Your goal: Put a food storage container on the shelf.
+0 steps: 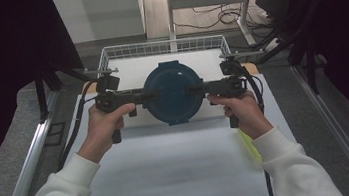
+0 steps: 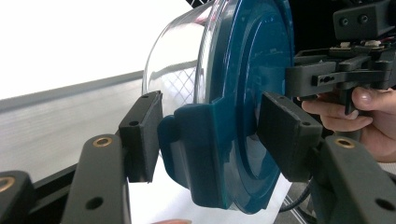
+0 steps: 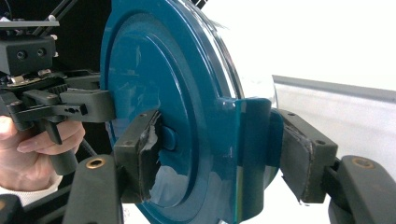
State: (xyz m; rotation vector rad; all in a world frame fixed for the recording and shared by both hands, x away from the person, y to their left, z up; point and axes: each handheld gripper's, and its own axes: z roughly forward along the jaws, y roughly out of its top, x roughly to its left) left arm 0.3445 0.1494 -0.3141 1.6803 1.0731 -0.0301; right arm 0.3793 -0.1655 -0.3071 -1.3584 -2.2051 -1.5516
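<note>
Sleeves: white, in at 6 o'clock
Grippers: left gripper (image 1: 148, 96) and right gripper (image 1: 192, 89) both pinching teal-lidded container (image 1: 172, 93)
Surface: white table (image 1: 171, 169)
Room: wire basket (image 1: 163, 46) at 12 o'clock

Light is falling from above onto the white table (image 1: 171, 169), which is blowing out to plain white in both gripper views — the surroundings in the high view are sinking into near black. Glare is streaking the teal lid (image 3: 159, 93); nearest jaw edges are looking soft.
</note>
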